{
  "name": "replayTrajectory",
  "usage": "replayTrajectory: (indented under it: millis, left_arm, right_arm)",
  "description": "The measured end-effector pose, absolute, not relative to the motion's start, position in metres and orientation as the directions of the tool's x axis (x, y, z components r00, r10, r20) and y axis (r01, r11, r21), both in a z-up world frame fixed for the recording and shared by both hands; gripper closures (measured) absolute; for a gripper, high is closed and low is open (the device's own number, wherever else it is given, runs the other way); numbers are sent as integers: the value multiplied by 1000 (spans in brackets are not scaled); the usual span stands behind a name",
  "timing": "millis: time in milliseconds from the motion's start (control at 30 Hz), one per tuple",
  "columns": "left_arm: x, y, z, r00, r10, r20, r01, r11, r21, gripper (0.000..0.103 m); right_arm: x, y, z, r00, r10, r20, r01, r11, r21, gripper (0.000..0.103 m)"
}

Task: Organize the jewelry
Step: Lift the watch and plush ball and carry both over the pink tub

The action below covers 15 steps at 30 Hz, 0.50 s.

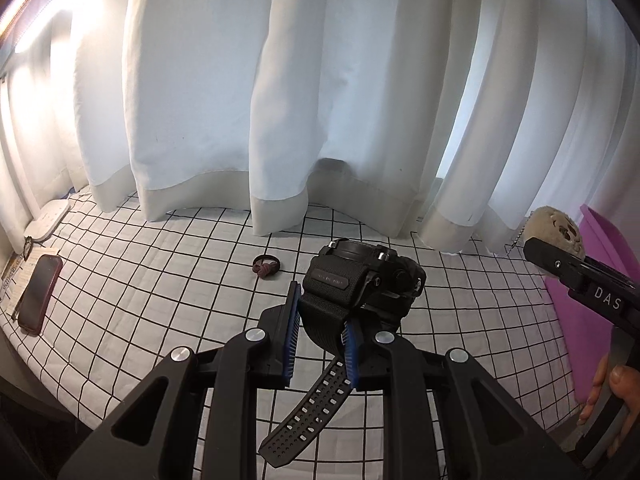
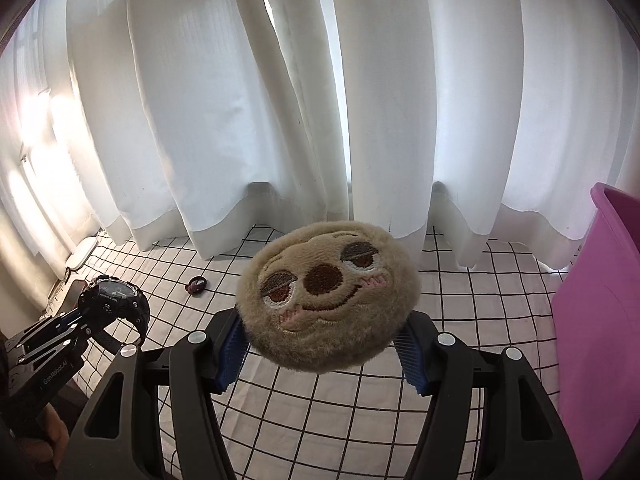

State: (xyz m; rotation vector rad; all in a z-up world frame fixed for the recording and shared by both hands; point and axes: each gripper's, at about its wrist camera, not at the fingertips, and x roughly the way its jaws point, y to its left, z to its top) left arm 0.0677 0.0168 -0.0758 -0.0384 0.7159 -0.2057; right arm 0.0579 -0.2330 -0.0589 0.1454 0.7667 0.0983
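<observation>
My left gripper (image 1: 322, 326) is shut on the strap of a chunky black wristwatch (image 1: 360, 276) and holds it above the checked cloth; the perforated strap end hangs down between the fingers. The watch also shows at the left of the right wrist view (image 2: 114, 298). My right gripper (image 2: 324, 336) is shut on a round tan plush sloth-face charm (image 2: 328, 296), held above the cloth; the charm with its ball chain shows at the right of the left wrist view (image 1: 554, 228). A purple bin (image 2: 600, 320) stands at the right.
A dark maroon hair tie (image 1: 266, 266) lies on the white black-grid cloth (image 1: 160, 280) near the curtain (image 1: 280, 100). A red-cased phone (image 1: 40, 294) and a white flat device (image 1: 48, 220) lie at the far left. The bin also shows in the left wrist view (image 1: 588, 320).
</observation>
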Motion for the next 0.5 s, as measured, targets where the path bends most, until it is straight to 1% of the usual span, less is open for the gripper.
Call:
replayTrajectory:
  millis: [233, 500]
  left_arm:
    - [69, -41, -40, 712, -343, -613, 352, 929, -110, 84]
    - [63, -149, -1, 647, -508, -569, 547, 829, -118, 84]
  right_arm:
    - [8, -278, -13, 770, 56, -636, 78, 981, 180, 42]
    - [-58, -368, 20, 787, -104, -608, 252, 954, 163, 42]
